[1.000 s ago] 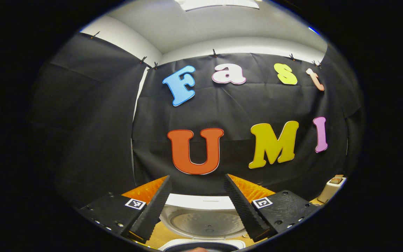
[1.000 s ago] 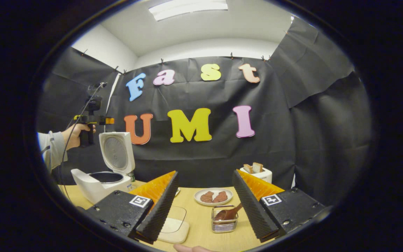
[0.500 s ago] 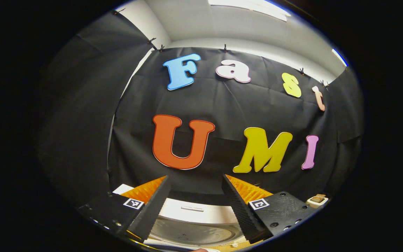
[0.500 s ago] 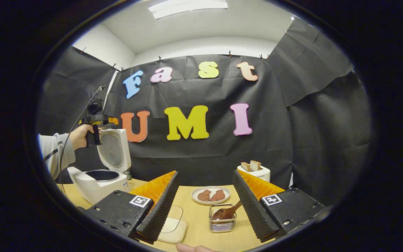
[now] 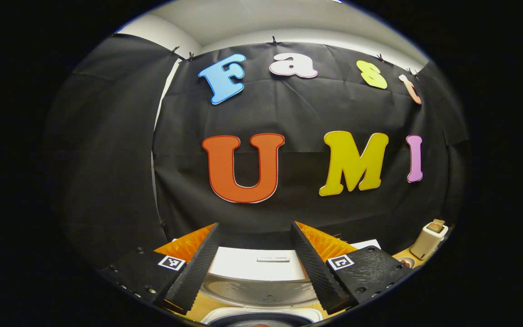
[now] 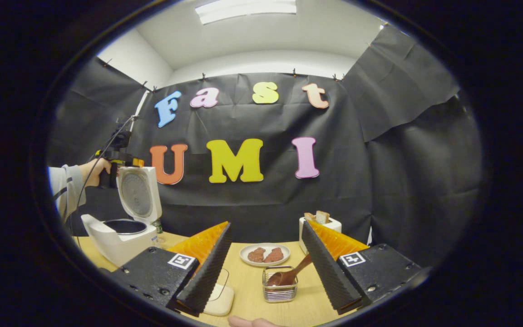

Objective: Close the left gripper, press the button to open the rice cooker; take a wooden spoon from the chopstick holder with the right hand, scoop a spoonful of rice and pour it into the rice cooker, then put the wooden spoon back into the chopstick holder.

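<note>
- Rice cooker (image 6: 120, 227) lid stands open; spoon-fetching comes next.
- Right gripper (image 6: 263, 268), fingers spread and empty, must reach the wooden spoon (image 6: 288, 274) in the chopstick holder (image 6: 279, 290).
- Left gripper (image 5: 252, 268), fingers apart, holds nothing above the cooker.

A white toaster (image 6: 319, 225) stands at the back of the table (image 6: 252, 284) with bread in it, a plate (image 6: 264, 255) of brown pieces just beside it.

chopstick holder (image 6: 279, 287): open above | plate (image 6: 264, 255), toaster (image 6: 319, 225) behind
</note>
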{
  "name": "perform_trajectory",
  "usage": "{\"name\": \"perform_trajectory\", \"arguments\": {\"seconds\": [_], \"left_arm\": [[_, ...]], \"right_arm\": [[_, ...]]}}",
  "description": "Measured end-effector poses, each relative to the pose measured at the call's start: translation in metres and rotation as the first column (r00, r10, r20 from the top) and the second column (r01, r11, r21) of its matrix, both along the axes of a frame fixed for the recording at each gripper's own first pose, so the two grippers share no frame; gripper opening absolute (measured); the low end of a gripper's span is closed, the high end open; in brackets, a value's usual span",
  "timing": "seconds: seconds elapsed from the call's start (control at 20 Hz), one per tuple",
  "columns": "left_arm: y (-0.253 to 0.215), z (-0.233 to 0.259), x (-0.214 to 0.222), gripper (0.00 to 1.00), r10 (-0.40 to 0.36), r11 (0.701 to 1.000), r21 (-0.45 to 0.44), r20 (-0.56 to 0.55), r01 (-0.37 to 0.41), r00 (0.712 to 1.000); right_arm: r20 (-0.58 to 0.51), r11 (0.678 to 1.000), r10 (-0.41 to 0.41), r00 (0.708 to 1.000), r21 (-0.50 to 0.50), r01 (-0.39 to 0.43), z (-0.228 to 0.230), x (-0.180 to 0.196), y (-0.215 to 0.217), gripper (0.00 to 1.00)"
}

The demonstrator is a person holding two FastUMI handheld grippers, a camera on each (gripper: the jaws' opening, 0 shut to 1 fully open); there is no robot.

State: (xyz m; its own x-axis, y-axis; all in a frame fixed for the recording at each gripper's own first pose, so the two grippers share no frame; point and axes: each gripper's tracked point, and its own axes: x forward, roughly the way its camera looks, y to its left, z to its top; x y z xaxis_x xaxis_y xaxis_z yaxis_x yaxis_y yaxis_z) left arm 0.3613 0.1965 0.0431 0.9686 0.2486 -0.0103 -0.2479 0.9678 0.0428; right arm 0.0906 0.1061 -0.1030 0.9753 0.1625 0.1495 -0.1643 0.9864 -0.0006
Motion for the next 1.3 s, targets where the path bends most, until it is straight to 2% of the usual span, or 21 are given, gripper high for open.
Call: {"name": "perform_trajectory", "arguments": {"seconds": [0.05, 0.1, 0.15, 0.5, 0.75, 0.95, 1.05, 1.1, 1.15, 1.2, 1.3], "left_arm": [[-0.002, 0.000, -0.003, 0.99, 0.005, 1.000, 0.001, -0.017, -0.005, 1.000], [-0.002, 0.001, -0.006, 0.99, 0.003, 1.000, -0.003, -0.029, -0.004, 1.000], [-0.003, -0.001, -0.005, 0.99, 0.005, 1.000, -0.006, -0.048, -0.005, 0.999], [-0.003, -0.006, -0.018, 0.99, 0.041, 0.999, -0.010, -0.141, -0.043, 0.989], [-0.010, -0.017, -0.053, 0.98, 0.042, 0.999, -0.017, -0.135, -0.045, 0.990], [-0.013, -0.026, -0.066, 0.98, 0.029, 0.999, -0.030, -0.144, -0.034, 0.989], [-0.018, -0.039, -0.071, 0.97, 0.020, 0.999, -0.034, -0.184, -0.026, 0.983], [-0.023, -0.049, -0.074, 0.97, 0.008, 0.999, -0.038, -0.213, -0.016, 0.977], [-0.030, -0.060, -0.078, 0.96, -0.009, 0.999, -0.040, -0.251, -0.001, 0.968], [-0.039, -0.074, -0.084, 0.96, -0.028, 0.999, -0.042, -0.287, 0.017, 0.958], [-0.046, -0.092, -0.094, 0.96, -0.040, 0.999, -0.045, -0.337, 0.027, 0.941]], "right_arm": [[0.002, 1.000, 0.006, 1.000, 0.002, -0.006, 0.001, -0.001, 0.000, 0.92], [0.004, 1.000, 0.011, 1.000, 0.004, -0.011, 0.002, -0.002, -0.001, 0.92], [0.005, 1.000, 0.013, 1.000, 0.005, -0.013, 0.002, -0.002, -0.003, 1.00], [0.020, 1.000, 0.002, 1.000, 0.006, -0.002, 0.008, -0.017, -0.020, 1.00], [0.045, 0.999, 0.042, 0.998, -0.021, -0.041, 0.014, -0.034, -0.017, 1.00], [0.076, 0.999, 0.035, 0.997, -0.039, -0.032, 0.026, -0.051, -0.021, 1.00], [0.086, 0.998, 0.033, 0.996, -0.062, -0.028, 0.029, -0.061, -0.020, 0.96], [0.088, 0.997, 0.025, 0.996, -0.073, -0.018, 0.030, -0.064, -0.022, 1.00], [0.096, 0.997, 0.008, 0.995, -0.080, 0.000, 0.033, -0.069, -0.024, 0.96], [0.104, 0.996, -0.019, 0.994, -0.084, 0.028, 0.037, -0.073, -0.028, 1.00], [0.122, 0.995, -0.027, 0.992, -0.093, 0.039, 0.043, -0.087, -0.025, 1.00]]}}
